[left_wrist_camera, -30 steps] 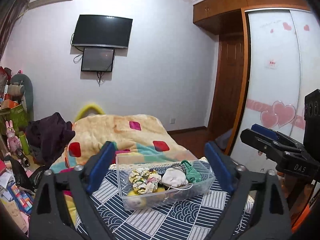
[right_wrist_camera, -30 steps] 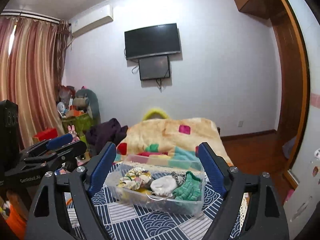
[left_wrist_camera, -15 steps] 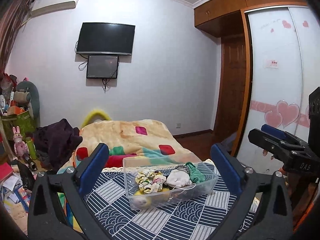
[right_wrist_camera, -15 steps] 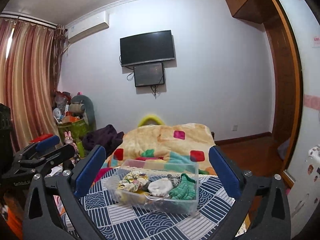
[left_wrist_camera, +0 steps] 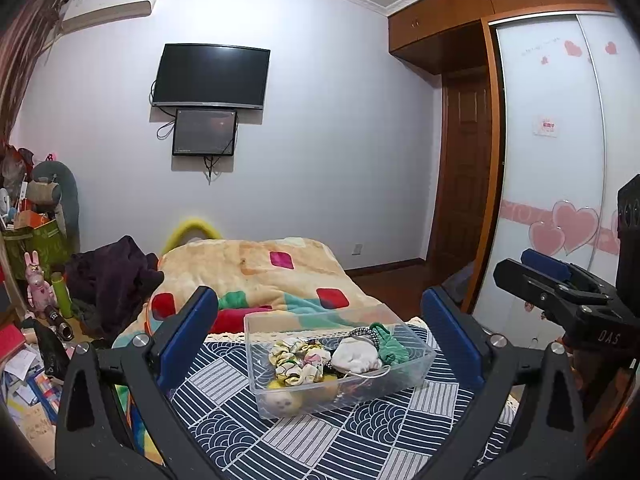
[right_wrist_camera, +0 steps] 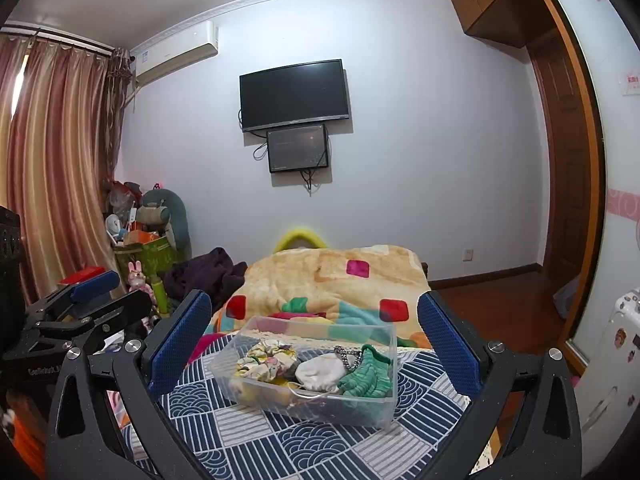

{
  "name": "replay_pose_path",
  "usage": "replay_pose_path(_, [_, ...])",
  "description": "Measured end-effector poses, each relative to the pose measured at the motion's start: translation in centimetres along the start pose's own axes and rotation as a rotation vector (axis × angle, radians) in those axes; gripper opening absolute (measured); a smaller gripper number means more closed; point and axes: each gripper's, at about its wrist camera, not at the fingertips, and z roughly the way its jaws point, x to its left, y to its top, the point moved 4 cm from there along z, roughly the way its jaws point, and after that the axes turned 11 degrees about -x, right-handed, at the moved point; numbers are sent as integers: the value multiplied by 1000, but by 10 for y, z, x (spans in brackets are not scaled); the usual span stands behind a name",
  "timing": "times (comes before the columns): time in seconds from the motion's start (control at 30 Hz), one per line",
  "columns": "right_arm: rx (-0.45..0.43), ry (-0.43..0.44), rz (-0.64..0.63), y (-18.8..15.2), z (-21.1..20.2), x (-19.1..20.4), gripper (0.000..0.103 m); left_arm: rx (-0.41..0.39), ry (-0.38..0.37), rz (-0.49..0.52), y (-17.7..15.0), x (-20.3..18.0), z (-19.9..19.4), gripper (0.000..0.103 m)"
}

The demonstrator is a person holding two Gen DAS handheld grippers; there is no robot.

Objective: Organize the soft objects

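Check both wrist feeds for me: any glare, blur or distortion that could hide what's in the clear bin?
Left wrist: sharp and evenly lit; fisheye bends the wardrobe and darkens the corners, yet the clear bin sits near centre, with the scrunchies crisp. Right wrist: equally sharp; the curtains bow, and the bin's front wall slightly hazes the green cloth.

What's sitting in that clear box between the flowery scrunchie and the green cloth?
In the right wrist view, a white cloth lies between the scrunchie and green cloth inside the clear box.
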Motion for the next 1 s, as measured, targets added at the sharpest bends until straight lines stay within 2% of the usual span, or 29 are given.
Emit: replay_pose_path(1.0, [-4, 5, -3, -2, 1, 1, 103, 9, -9, -5, -4, 0, 2, 103])
